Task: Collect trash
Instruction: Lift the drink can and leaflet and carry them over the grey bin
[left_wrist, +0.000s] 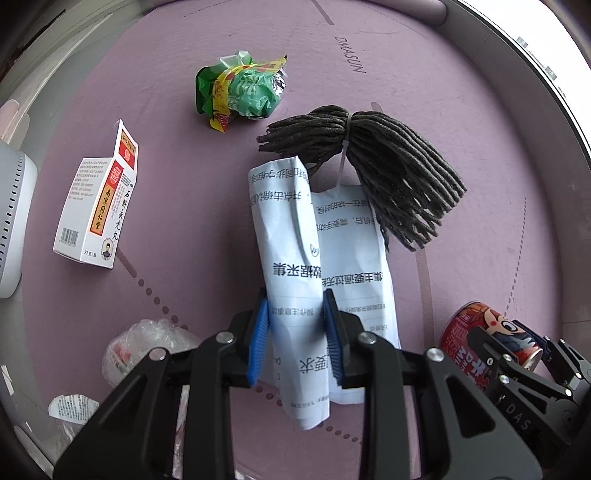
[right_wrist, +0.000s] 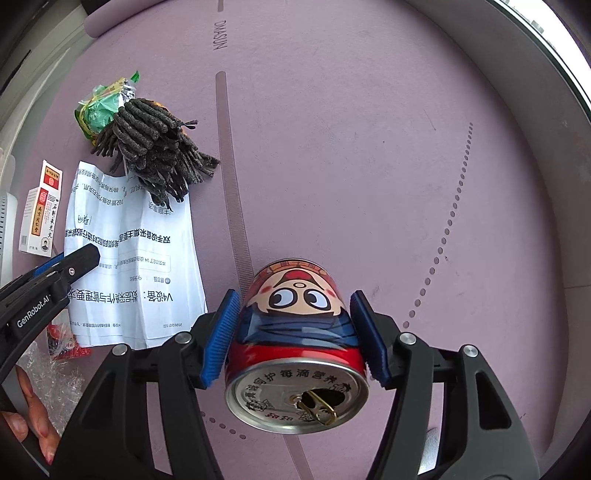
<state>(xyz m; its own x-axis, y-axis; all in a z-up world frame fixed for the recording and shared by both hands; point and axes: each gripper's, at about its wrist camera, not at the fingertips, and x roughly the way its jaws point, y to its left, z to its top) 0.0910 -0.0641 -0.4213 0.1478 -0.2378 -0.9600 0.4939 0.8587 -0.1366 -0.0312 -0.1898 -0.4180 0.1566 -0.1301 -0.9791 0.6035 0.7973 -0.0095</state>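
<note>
My left gripper (left_wrist: 295, 332) is shut on a folded white printed paper (left_wrist: 291, 258) that bulges up between its blue pads over the purple mat (left_wrist: 443, 129). The paper (right_wrist: 136, 266) also shows in the right wrist view, with the left gripper's finger (right_wrist: 74, 264) at its left edge. My right gripper (right_wrist: 295, 336) has its blue pads against both sides of a red cartoon drink can (right_wrist: 299, 347), opened top toward the camera. The can (left_wrist: 484, 336) also shows at the lower right of the left wrist view.
A dark grey bundle of mop strings (left_wrist: 388, 166) lies on the paper's far end. A crumpled green and yellow wrapper (left_wrist: 240, 88) lies beyond it. A white and red medicine box (left_wrist: 99, 206) stands at left. Crumpled clear plastic (left_wrist: 147, 339) lies at lower left.
</note>
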